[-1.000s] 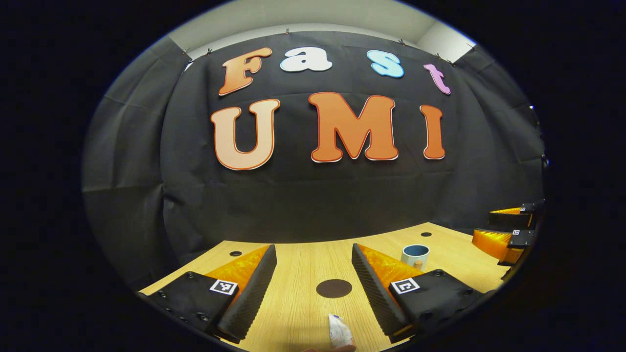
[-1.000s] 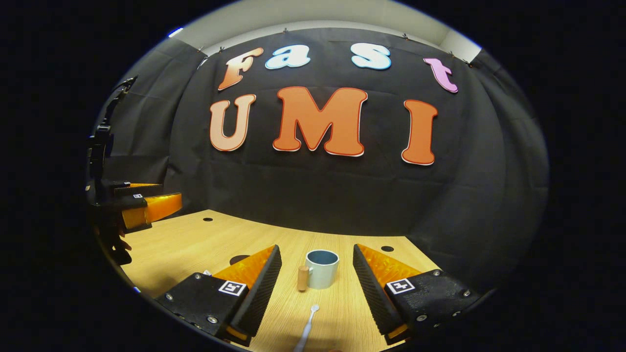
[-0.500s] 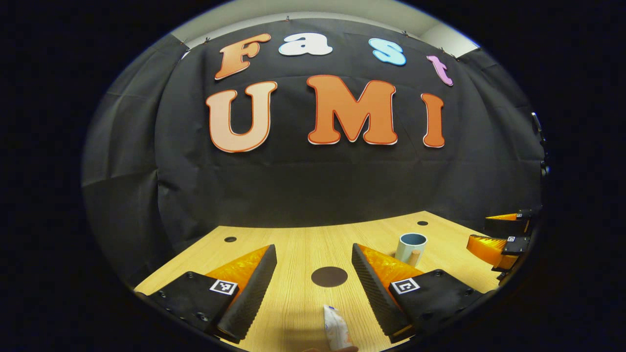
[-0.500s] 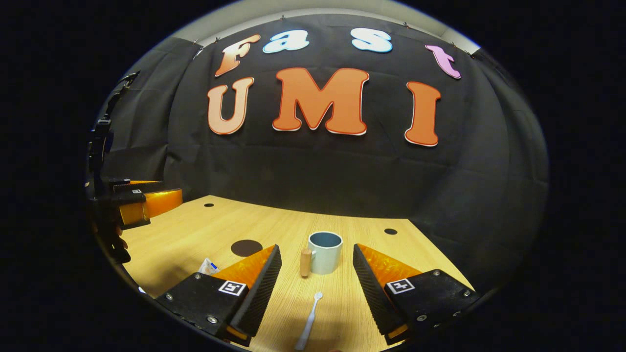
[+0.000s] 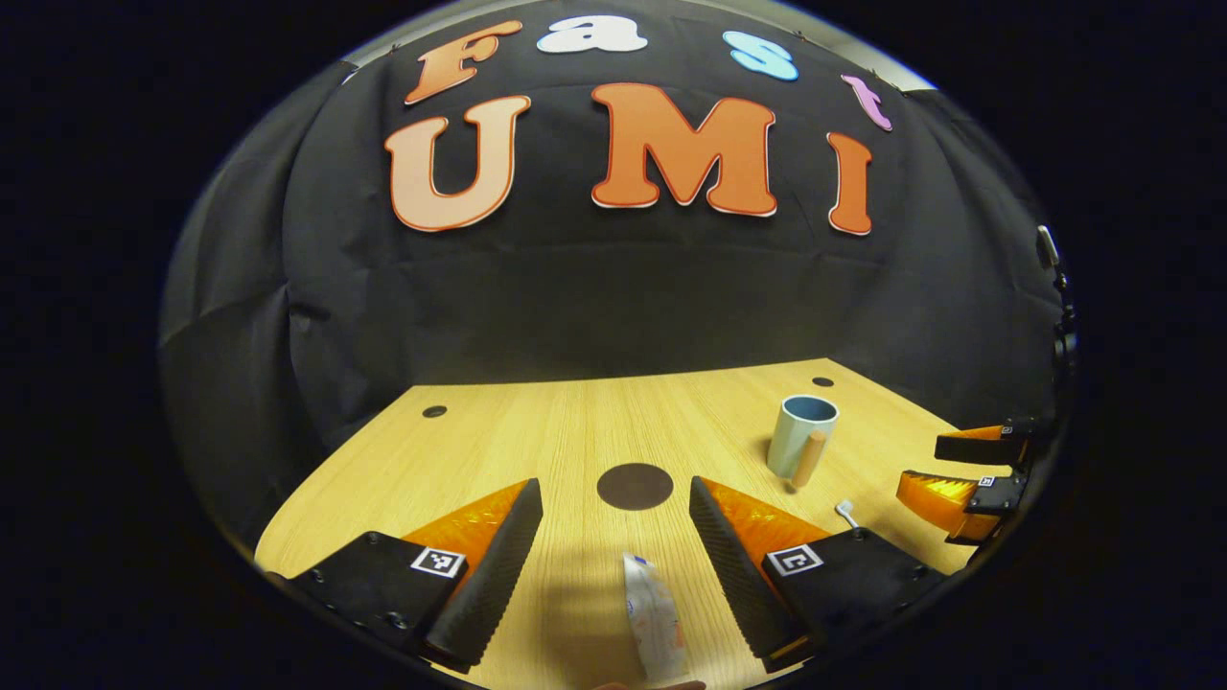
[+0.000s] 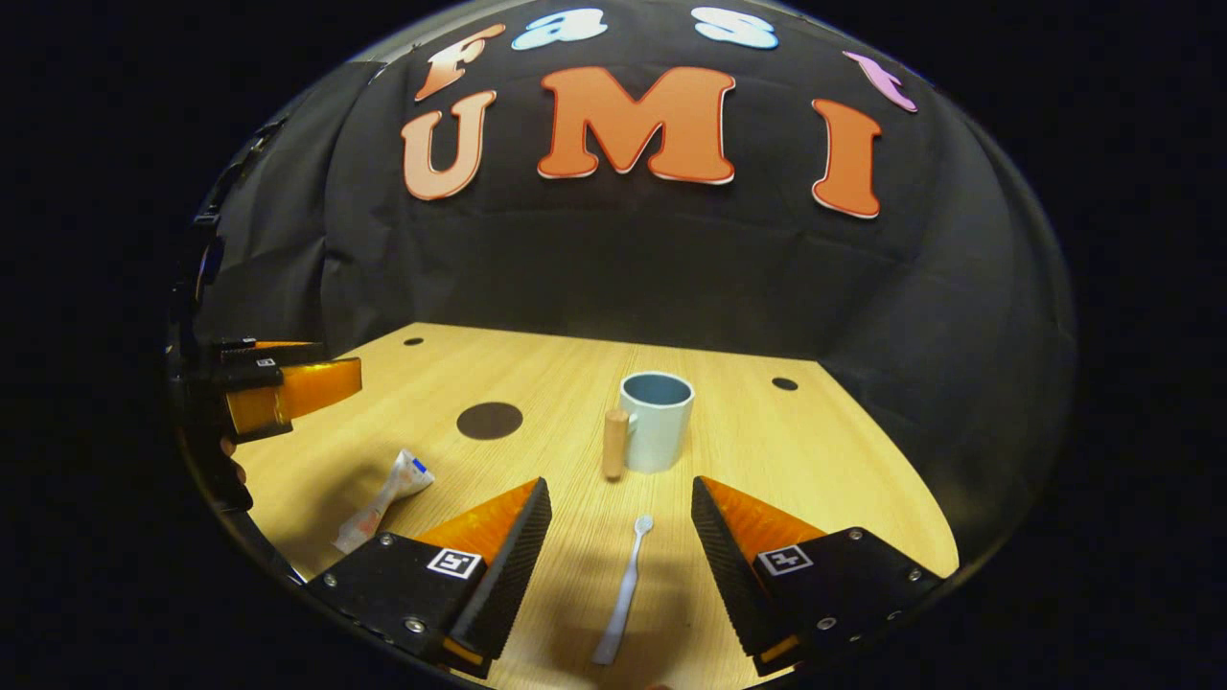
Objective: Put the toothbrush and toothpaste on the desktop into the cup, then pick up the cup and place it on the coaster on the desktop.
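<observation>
Matt wood-grain desktop (image 6: 786, 450), smooth cup (image 6: 658, 422), wooden handle

Light fell from overhead onto the pale desktop (image 6: 786, 460), bright and evenly lit against a dim wall cloth (image 5: 613, 307), with soft shadows pooled beneath the toothpaste (image 5: 654, 618) and toothbrush (image 6: 623, 594), both views sharp at centre but strongly bowed toward the edges, without glare.

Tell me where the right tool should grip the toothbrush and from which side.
Grip the toothbrush mid-handle, coming down from above. It lies flat on the desktop, lengthwise between the open right tool fingers, head toward the cup, so closing across the thin handle should work.
</observation>
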Demonstrator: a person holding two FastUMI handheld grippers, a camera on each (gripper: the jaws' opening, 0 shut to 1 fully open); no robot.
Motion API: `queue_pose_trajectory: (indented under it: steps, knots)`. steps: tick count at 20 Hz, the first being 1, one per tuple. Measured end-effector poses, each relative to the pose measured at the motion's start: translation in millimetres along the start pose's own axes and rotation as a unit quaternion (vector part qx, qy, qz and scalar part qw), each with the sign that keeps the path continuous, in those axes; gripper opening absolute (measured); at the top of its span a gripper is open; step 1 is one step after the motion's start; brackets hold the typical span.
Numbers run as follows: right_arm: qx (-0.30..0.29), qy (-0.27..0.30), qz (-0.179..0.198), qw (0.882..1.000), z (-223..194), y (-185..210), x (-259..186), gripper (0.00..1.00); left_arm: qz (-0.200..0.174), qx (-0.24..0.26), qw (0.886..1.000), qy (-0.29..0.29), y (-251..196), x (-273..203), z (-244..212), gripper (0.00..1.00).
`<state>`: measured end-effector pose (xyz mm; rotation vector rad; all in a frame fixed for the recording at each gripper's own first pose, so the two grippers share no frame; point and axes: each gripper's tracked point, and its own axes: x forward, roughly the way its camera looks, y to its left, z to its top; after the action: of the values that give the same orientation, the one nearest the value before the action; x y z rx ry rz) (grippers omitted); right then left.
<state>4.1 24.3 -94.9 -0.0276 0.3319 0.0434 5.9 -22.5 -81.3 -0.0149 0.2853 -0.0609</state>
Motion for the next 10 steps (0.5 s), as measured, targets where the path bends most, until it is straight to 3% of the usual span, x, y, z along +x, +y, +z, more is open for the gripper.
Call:
queue_pose_trajectory:
  steps: [3, 8, 10]
  knots:
    - [0.007, 0.041, 0.016, 0.999, -19.9, 9.5, 4.6, 0.89, -0.008, 0.003, 0.999, 0.046, -4.4, 5.3, -22.9, 0.98]
    - [0.007, 0.098, -0.003, 0.995, -39.0, 4.6, 7.2, 0.89, -0.01, -0.011, 0.993, 0.114, -4.5, 17.2, -47.2, 0.99]
    - [0.01, 0.122, -0.004, 0.992, -43.0, 4.8, 5.6, 0.83, -0.005, -0.007, 0.991, 0.136, -5.0, 21.1, -63.0, 0.96]
